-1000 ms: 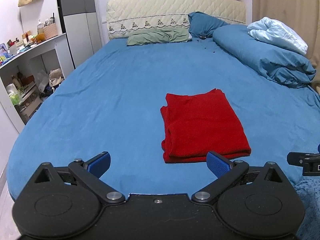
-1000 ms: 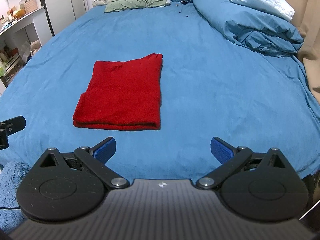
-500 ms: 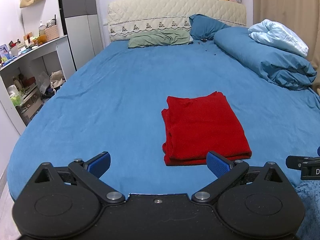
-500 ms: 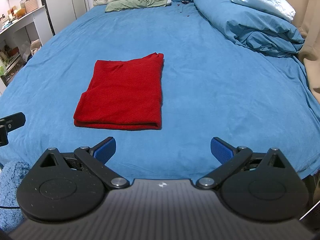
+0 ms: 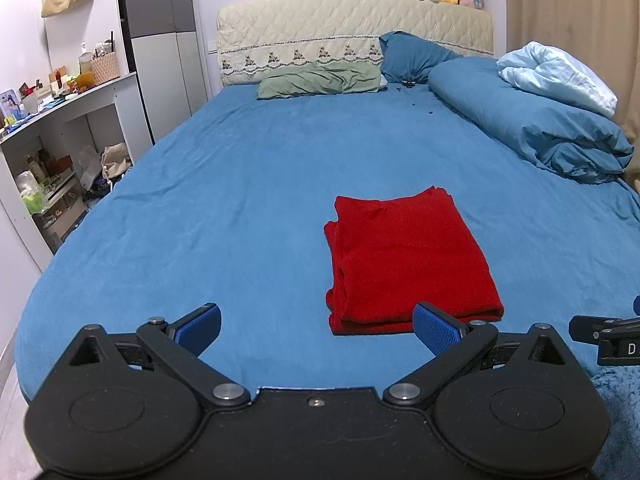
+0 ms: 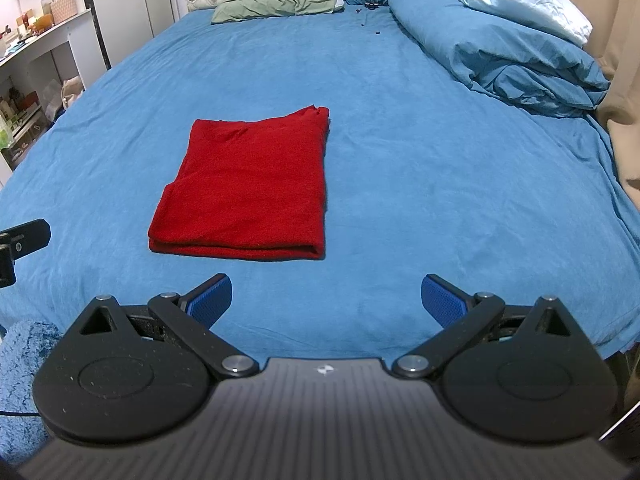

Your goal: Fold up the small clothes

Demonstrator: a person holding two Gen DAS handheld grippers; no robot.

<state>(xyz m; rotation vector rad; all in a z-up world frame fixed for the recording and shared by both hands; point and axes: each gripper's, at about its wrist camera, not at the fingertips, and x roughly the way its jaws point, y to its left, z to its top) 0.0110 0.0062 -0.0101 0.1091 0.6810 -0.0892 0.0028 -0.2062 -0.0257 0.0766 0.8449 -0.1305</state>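
Observation:
A red garment [image 5: 408, 260] lies folded into a flat rectangle on the blue bed sheet [image 5: 248, 200]; it also shows in the right wrist view [image 6: 248, 188]. My left gripper [image 5: 318, 330] is open and empty, held near the bed's front edge, just short of the garment's near left corner. My right gripper [image 6: 326, 304] is open and empty, near the front edge, to the right of the garment's near edge. Neither gripper touches the cloth.
A rolled blue duvet [image 5: 532, 128] with a light blue blanket [image 5: 556, 76] lies along the right side. Pillows [image 5: 320, 80] and a headboard [image 5: 352, 32] stand at the far end. A white shelf unit [image 5: 52, 152] is left of the bed. A fluffy blue cloth [image 6: 20, 364] is at lower left.
Both grippers have drawn back and tilted up slightly, so the garment sits a little lower and farther in each view. The garment itself has not moved.

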